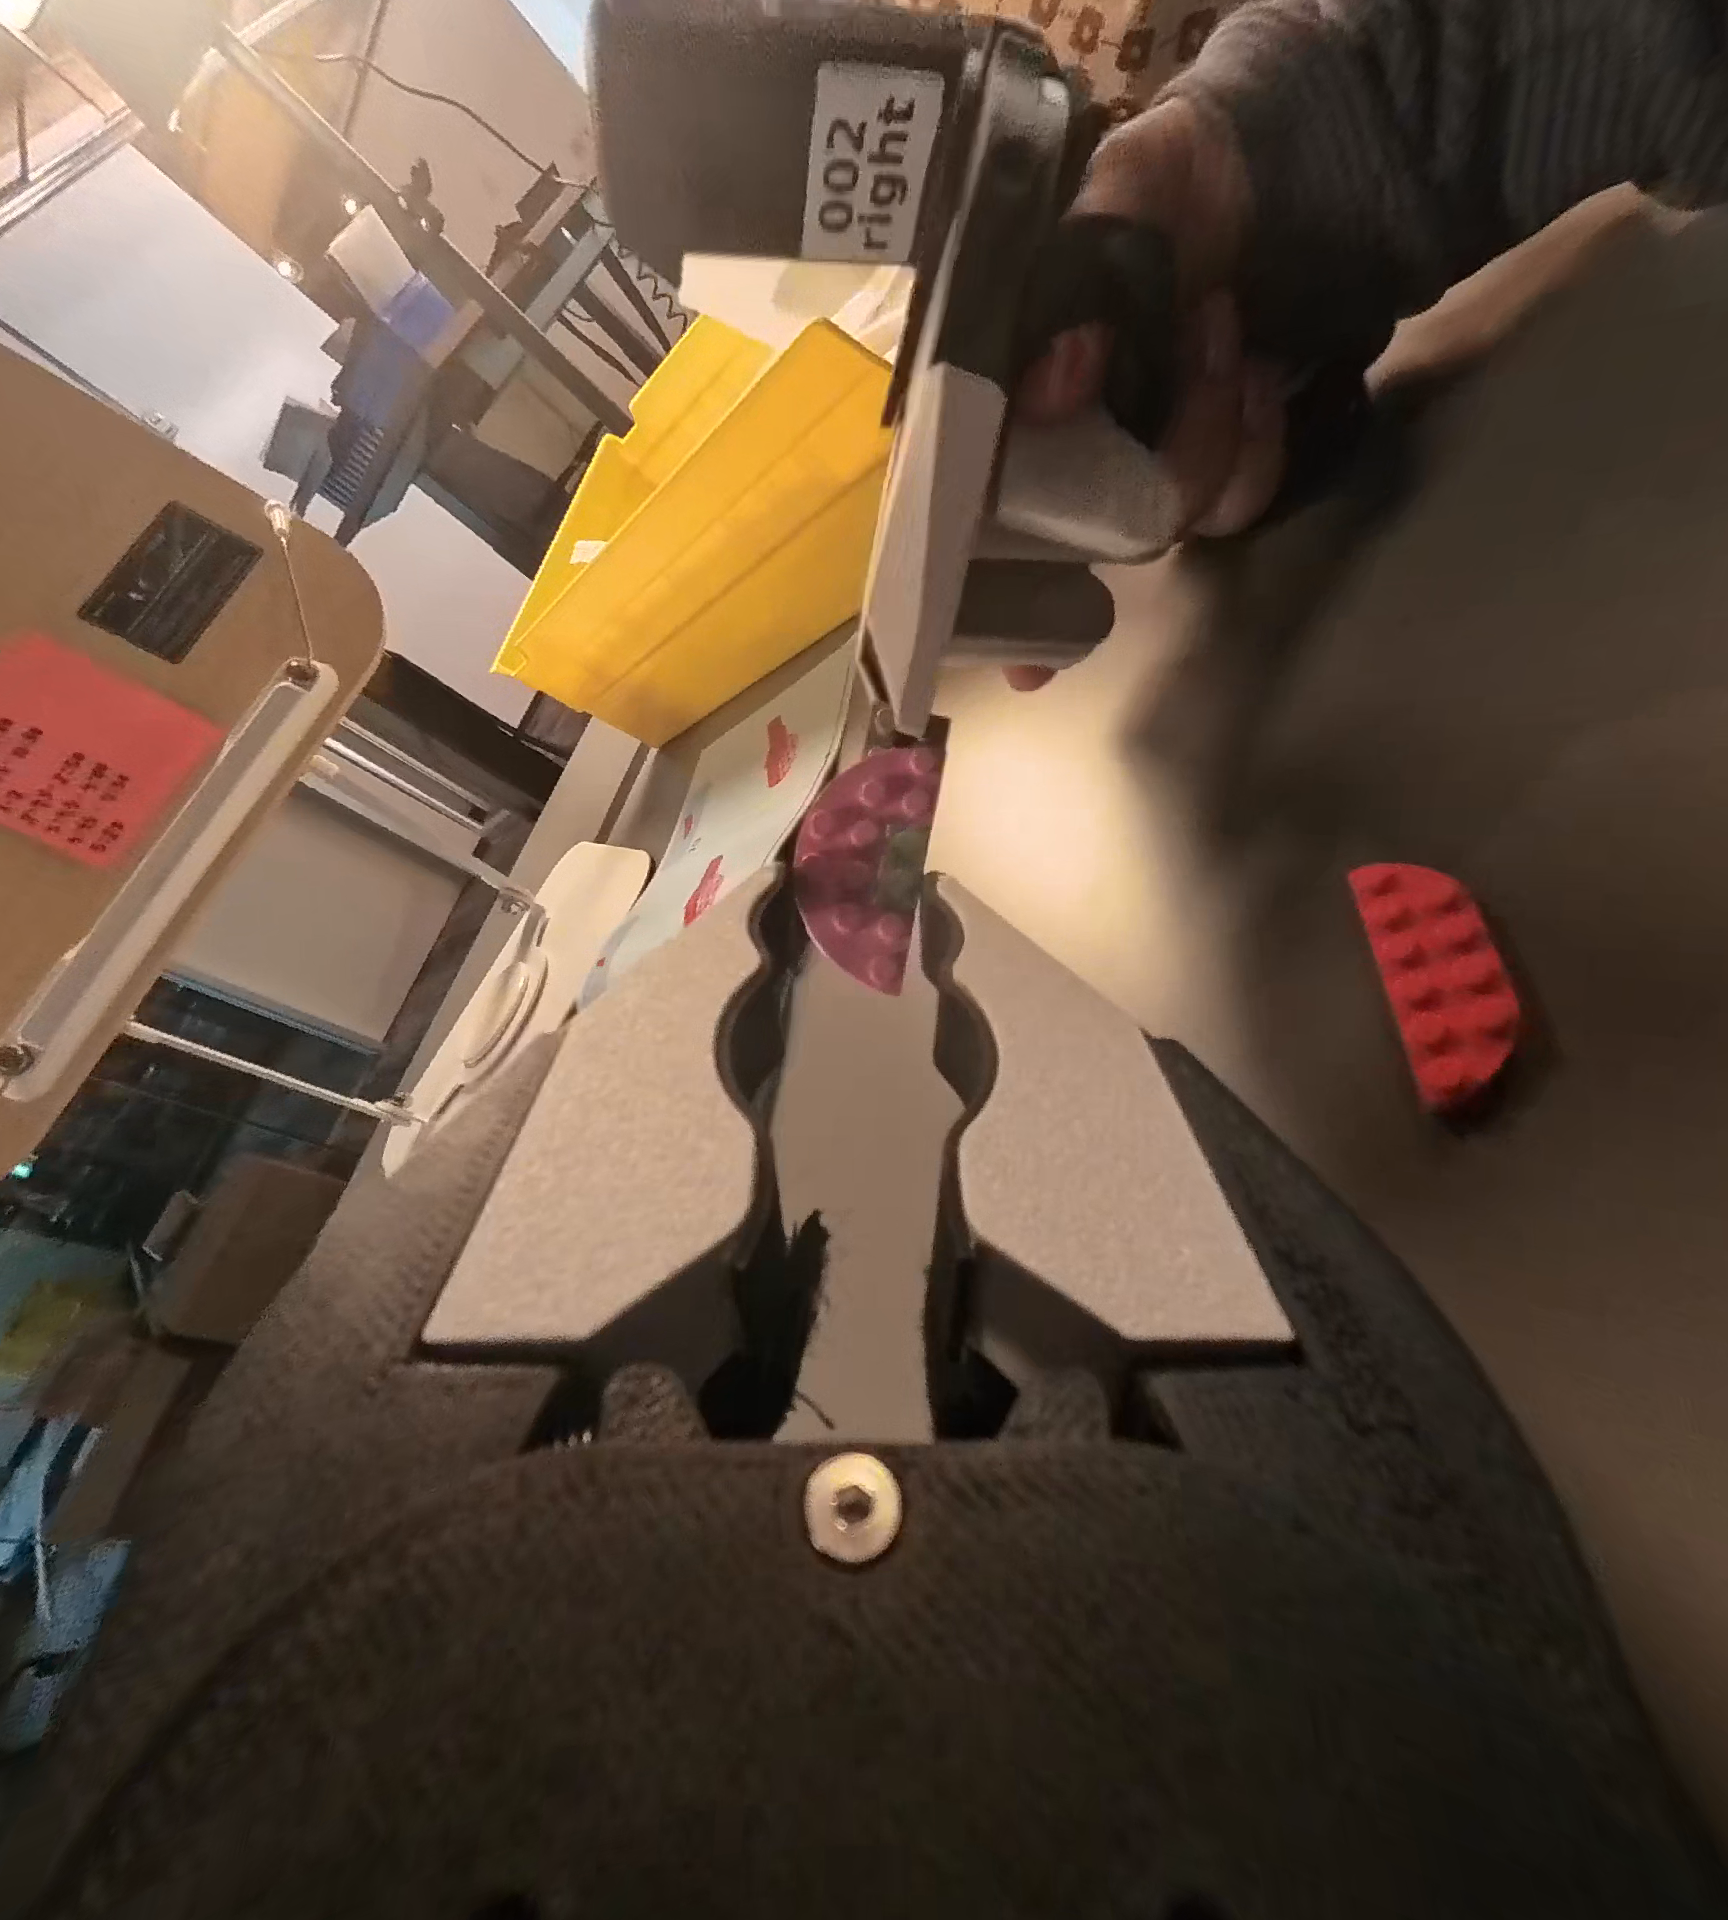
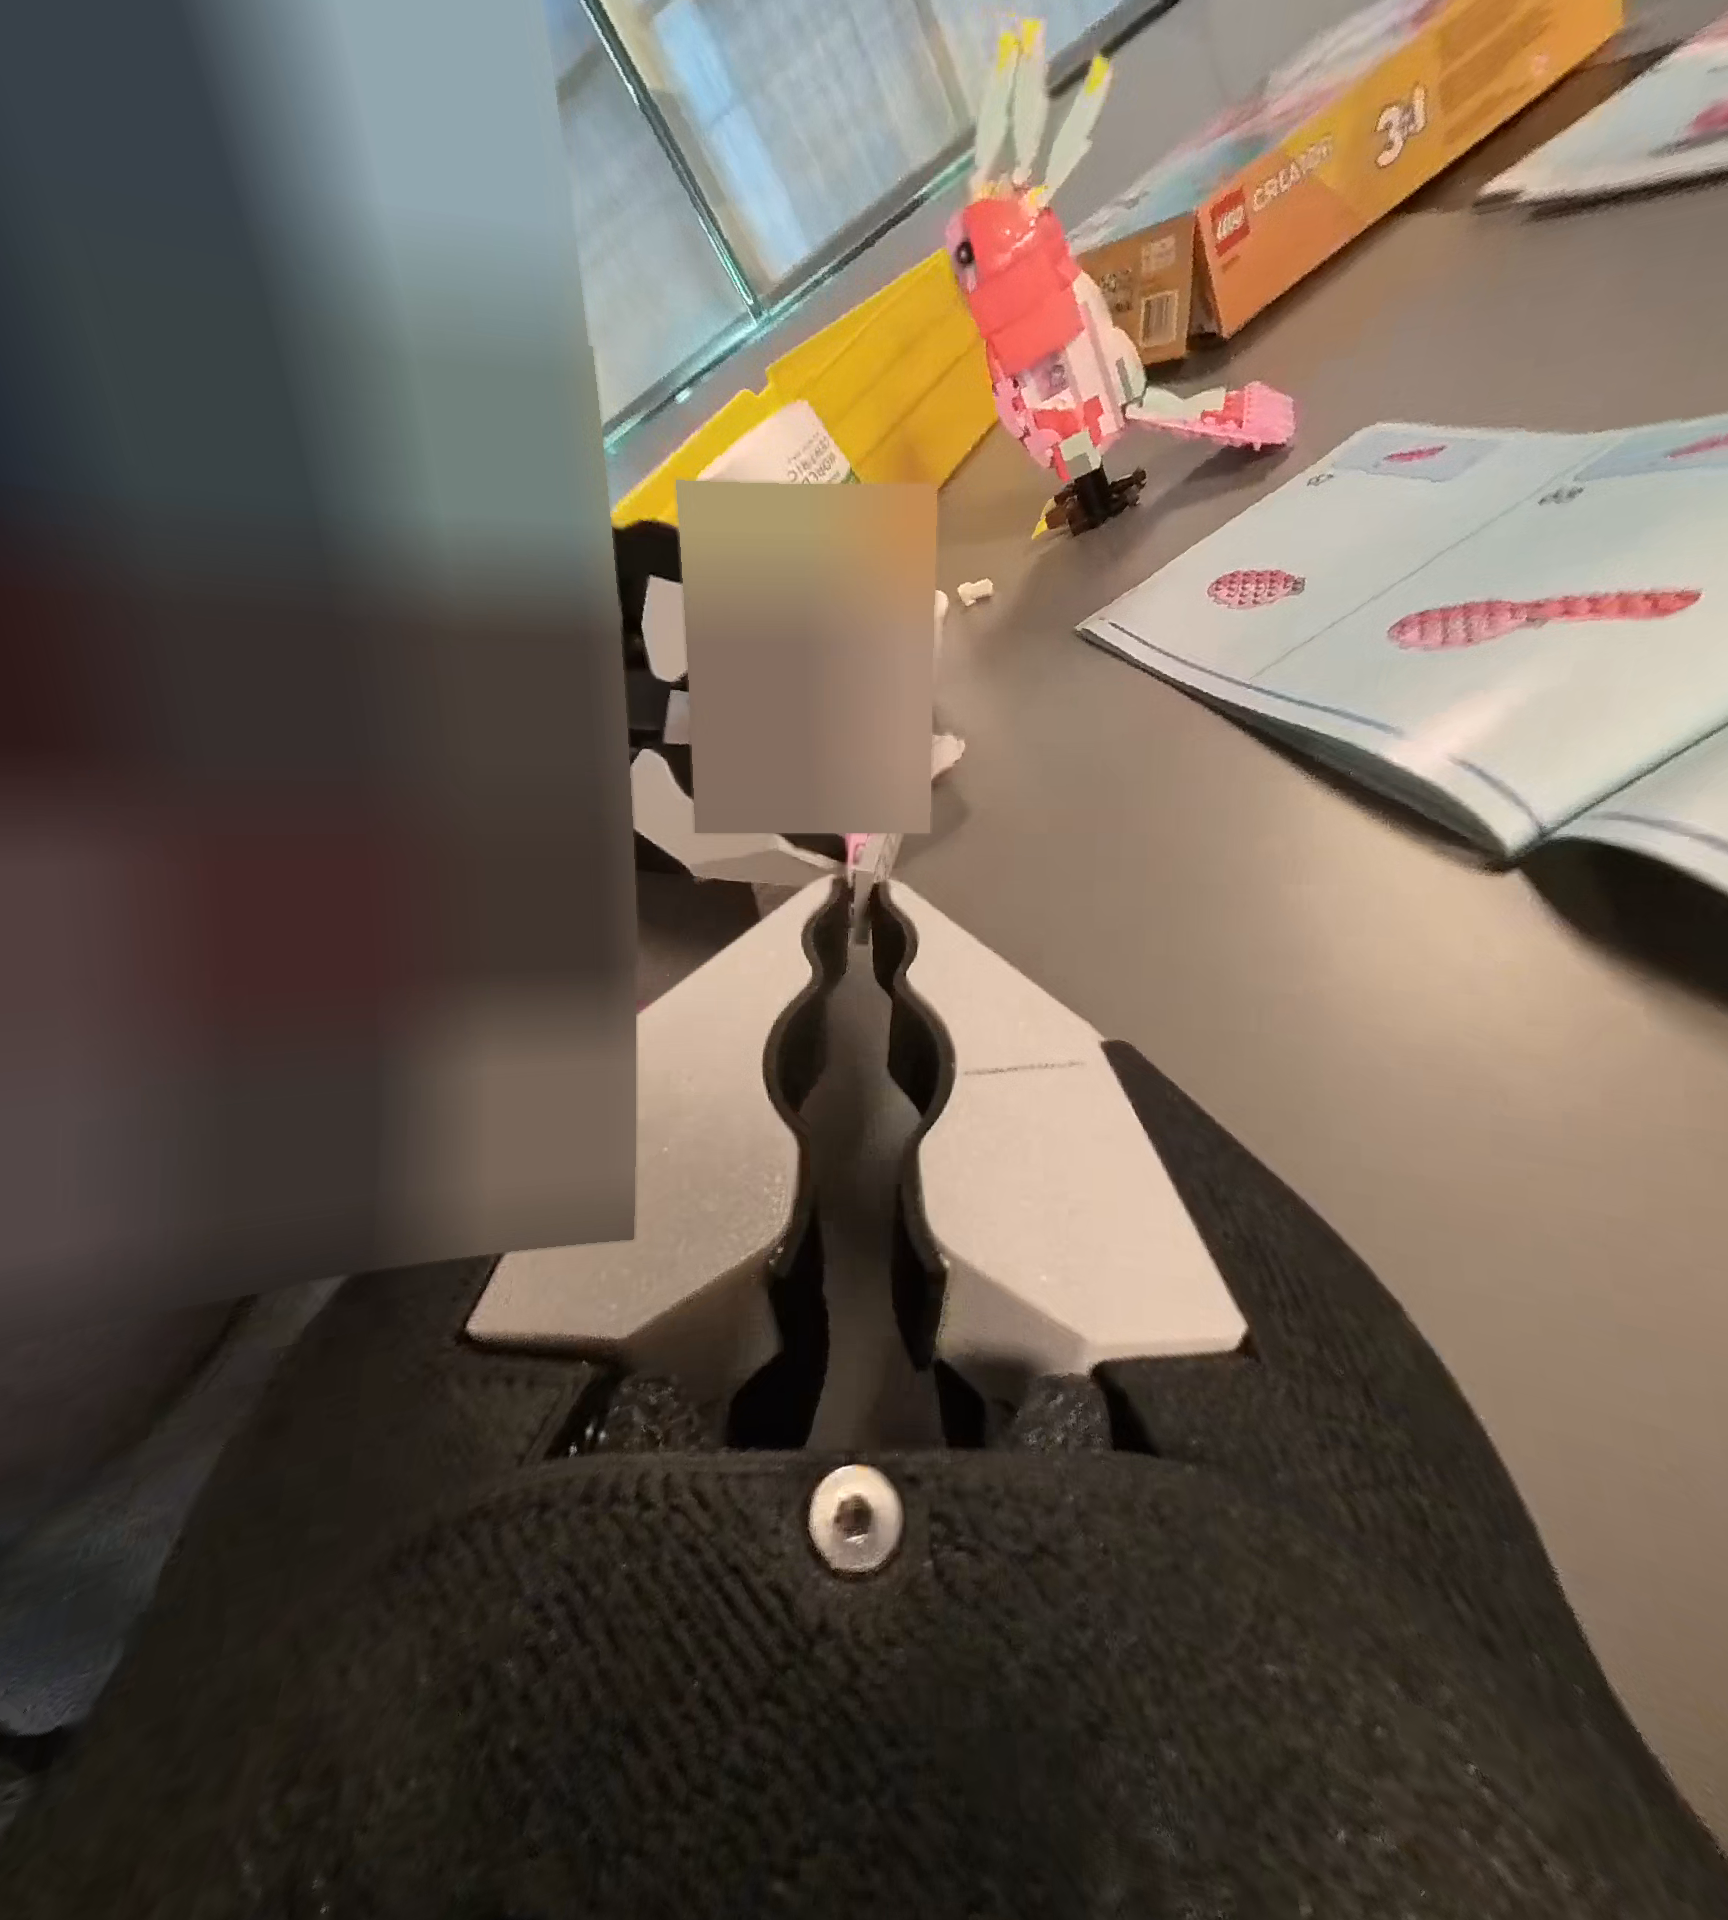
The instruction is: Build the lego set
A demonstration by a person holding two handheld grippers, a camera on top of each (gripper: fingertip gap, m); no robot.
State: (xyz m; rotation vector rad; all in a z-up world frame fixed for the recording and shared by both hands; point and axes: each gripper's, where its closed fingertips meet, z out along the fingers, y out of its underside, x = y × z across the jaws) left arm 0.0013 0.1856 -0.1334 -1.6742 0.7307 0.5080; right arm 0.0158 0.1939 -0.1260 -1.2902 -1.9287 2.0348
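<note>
While a person's hand (image 1: 1192,343) grips the handle of the right gripper (image 2: 862,891), both tools meet on the same small toy brick assembly above a dark grey table (image 2: 1255,1039). The left gripper (image 1: 865,883) is clenched on a pink half-round studded plate (image 1: 865,862), its 2 pale fingers (image 1: 694,966) pressing the plate's opposite sides at the tips. The right gripper's jaws are nearly closed, pinching a thin grey piece edge-on that sits against the pink plate; what lies just beyond its tips is hidden. To the right of the left jaws, well apart, a red half-round studded plate (image 1: 1442,987) lies flat on the table. Beyond the right jaws stand a pink brick-built bird (image 2: 1057,343), a yellow bin (image 2: 881,374), a cardboard box (image 2: 1359,177) and, to the right, an open instruction booklet (image 2: 1525,644).
</note>
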